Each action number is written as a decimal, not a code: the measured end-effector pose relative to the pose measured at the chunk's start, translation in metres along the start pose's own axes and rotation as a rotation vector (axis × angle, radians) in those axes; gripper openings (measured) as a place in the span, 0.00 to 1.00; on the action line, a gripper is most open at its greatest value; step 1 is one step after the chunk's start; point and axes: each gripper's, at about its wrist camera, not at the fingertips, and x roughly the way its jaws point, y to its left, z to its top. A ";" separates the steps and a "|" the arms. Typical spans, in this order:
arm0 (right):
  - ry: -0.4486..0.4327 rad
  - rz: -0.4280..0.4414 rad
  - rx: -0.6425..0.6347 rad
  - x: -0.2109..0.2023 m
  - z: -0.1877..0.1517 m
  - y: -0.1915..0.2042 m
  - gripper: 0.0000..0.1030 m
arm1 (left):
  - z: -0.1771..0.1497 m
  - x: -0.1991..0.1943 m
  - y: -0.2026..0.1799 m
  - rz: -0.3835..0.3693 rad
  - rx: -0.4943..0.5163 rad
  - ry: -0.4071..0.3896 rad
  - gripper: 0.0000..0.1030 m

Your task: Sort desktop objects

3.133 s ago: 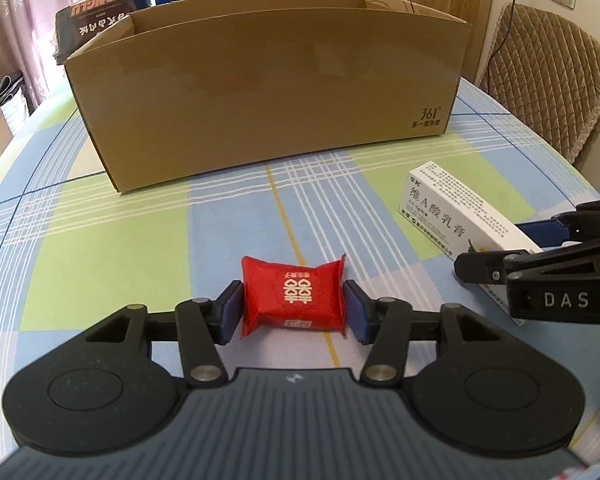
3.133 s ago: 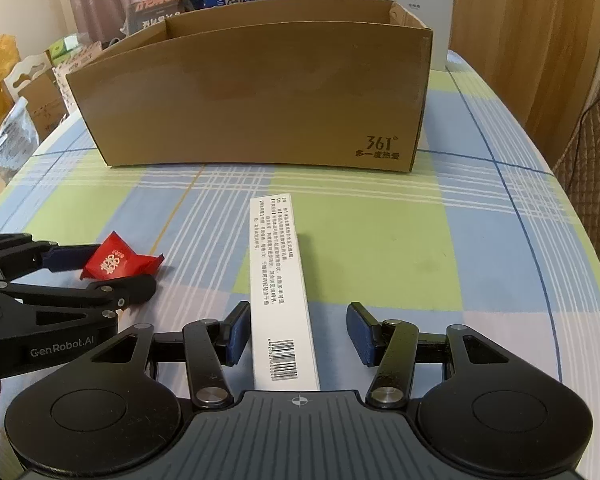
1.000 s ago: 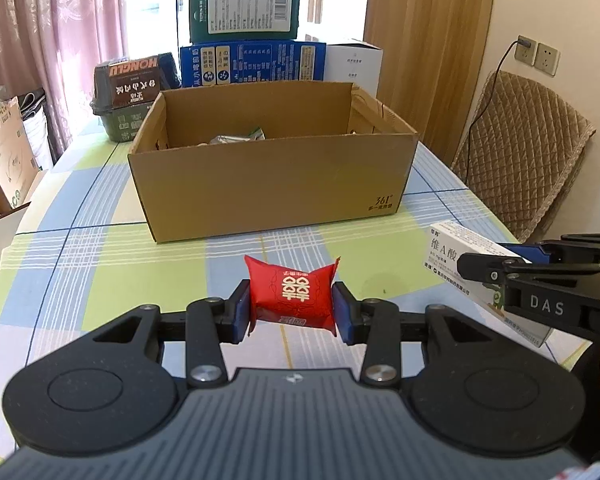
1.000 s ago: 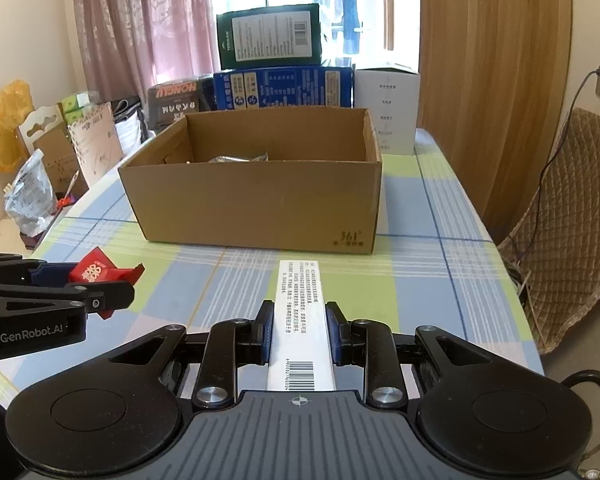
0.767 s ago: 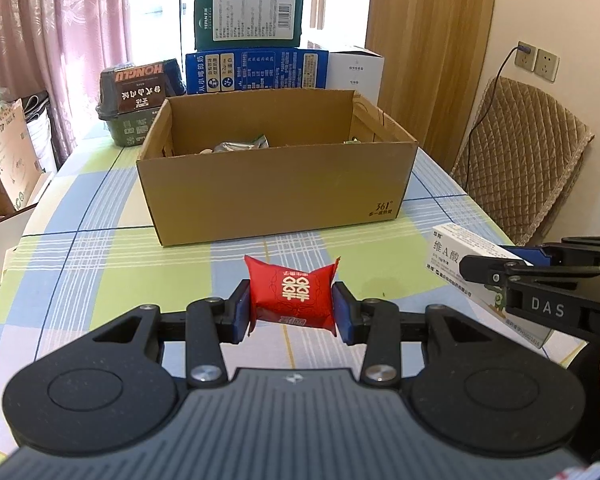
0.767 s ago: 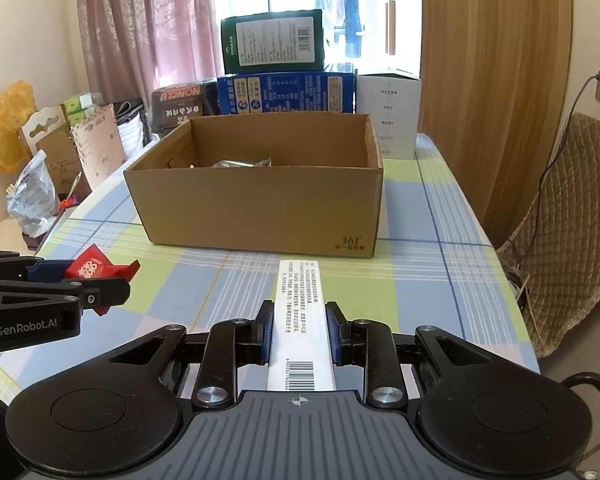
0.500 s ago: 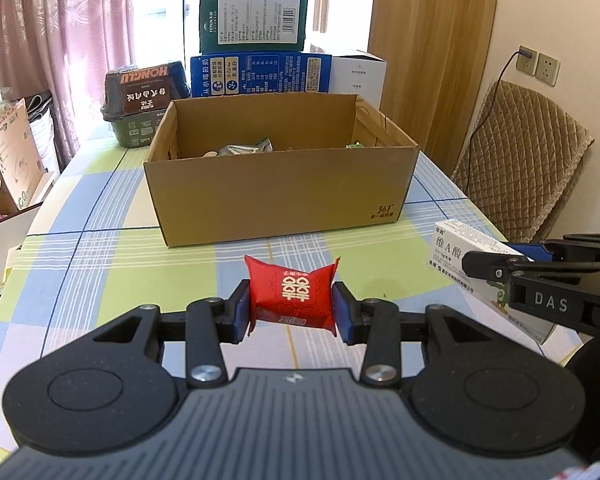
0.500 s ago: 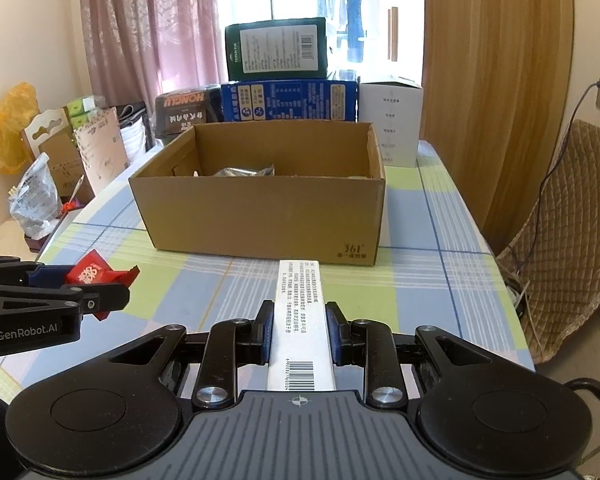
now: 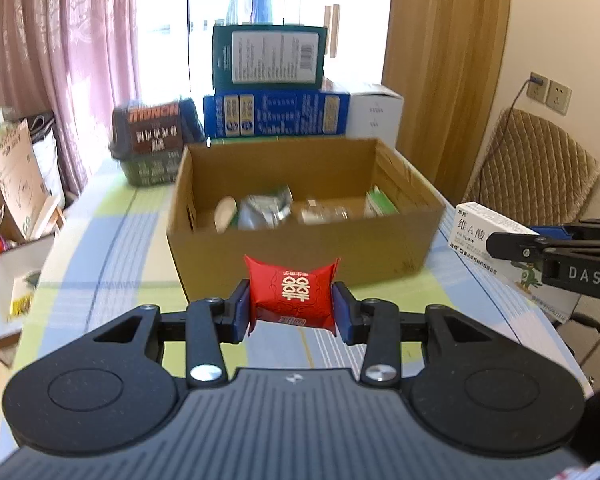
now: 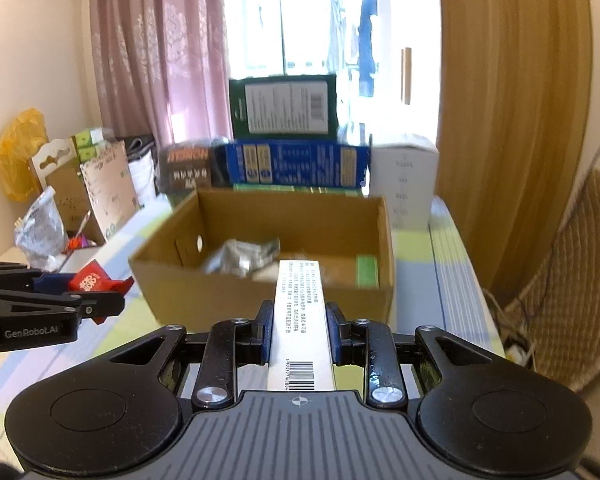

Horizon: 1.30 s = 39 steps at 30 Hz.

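Cardboard box (image 9: 300,248), open-topped on the checked surface (image 9: 100,264), is the landmark; short of its near wall the right claw (image 10: 299,336) clamps a white carton (image 10: 300,320), the left claw (image 9: 293,312) a red packet (image 9: 292,296). Carry step; next, clear the rim and release inside.

Pink curtain (image 9: 60,60) hangs behind a quilted chair (image 9: 536,164).

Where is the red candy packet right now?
In the left wrist view, the red candy packet sits pinched between the left gripper fingers, lifted in front of the cardboard box.
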 end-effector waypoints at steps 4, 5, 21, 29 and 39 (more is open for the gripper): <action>-0.012 0.009 -0.026 0.029 0.032 -0.002 0.23 | 0.035 0.019 0.011 -0.004 0.019 -0.020 0.35; -0.012 0.009 -0.030 0.037 0.039 -0.004 0.23 | 0.043 0.025 0.013 -0.007 0.018 -0.023 0.35; 0.047 0.006 -0.015 0.152 0.075 -0.043 0.23 | 0.113 0.172 0.039 -0.082 0.042 0.030 0.53; 0.071 0.014 0.016 0.178 0.069 -0.053 0.23 | 0.110 0.188 0.053 -0.063 0.035 0.033 0.63; 0.020 0.076 0.054 0.181 0.083 -0.055 0.59 | 0.096 0.165 0.061 -0.039 0.030 0.018 0.77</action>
